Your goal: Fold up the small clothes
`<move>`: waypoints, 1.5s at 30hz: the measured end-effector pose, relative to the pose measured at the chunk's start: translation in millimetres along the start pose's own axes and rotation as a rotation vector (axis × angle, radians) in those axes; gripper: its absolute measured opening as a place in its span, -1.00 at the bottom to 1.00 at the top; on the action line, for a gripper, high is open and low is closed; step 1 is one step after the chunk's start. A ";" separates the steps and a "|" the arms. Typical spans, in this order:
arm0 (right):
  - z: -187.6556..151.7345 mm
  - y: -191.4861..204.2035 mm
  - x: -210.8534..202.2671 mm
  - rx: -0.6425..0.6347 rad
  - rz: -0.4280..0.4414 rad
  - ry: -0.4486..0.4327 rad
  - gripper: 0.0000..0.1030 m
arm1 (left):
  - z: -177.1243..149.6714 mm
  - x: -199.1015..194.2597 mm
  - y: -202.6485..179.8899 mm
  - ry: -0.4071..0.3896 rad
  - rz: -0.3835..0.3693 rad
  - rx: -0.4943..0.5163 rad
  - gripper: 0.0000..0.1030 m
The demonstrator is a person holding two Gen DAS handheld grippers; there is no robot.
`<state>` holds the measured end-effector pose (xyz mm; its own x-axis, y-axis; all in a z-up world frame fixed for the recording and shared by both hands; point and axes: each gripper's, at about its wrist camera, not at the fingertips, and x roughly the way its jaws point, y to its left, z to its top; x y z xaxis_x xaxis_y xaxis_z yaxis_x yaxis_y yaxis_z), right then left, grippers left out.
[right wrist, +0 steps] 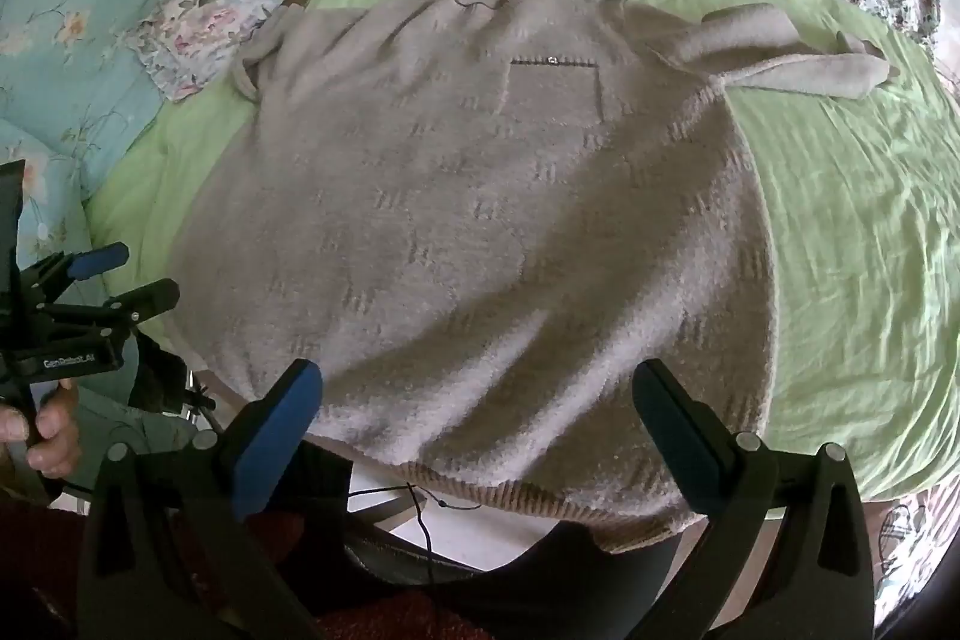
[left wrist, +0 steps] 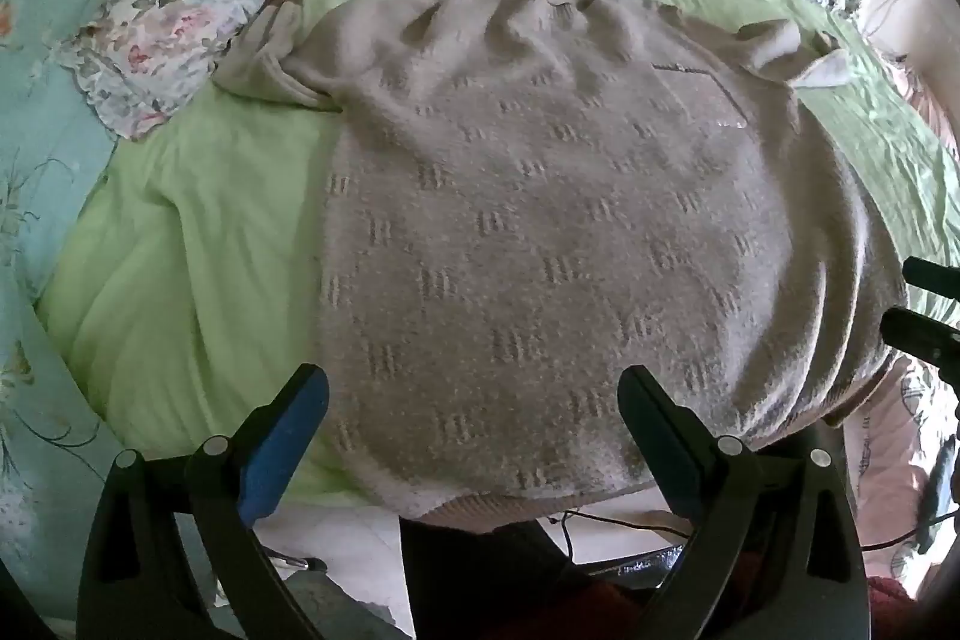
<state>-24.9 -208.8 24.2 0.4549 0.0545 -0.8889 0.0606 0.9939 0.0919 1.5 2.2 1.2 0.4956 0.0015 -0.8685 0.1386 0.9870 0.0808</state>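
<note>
Sweater (left wrist: 540, 232), a beige knit, lies spread flat and face up on the green sheet (left wrist: 198, 244) of the bed, collar far, ribbed hem hanging over the near edge. Both sleeves are bunched at the shoulders. The left claw (left wrist: 474, 430) and right claw (right wrist: 480, 418) hover above the hem, jaws wide apart, nothing between them. To fold well, I judge each claw should pinch a hem corner, through both layers, and lift evenly so the knit does not skew.
</note>
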 end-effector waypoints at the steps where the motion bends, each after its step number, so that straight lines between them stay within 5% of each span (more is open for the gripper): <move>1: 0.3 -0.3 0.0 -0.002 -0.005 0.006 0.99 | -0.3 -0.4 0.3 0.000 0.001 0.001 0.90; 40: 3.3 2.0 0.9 0.012 0.013 -0.021 0.99 | 3.3 -0.5 -0.6 -0.019 -0.087 -0.046 0.91; 45: 4.4 0.7 2.5 0.009 0.020 -0.050 0.99 | 4.6 2.5 -2.2 -0.013 -0.039 -0.022 0.92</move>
<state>-19.9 -208.3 24.1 0.5000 0.0689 -0.8633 0.0593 0.9918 0.1135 6.5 -0.7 1.1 0.5012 -0.0388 -0.8645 0.1394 0.9896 0.0364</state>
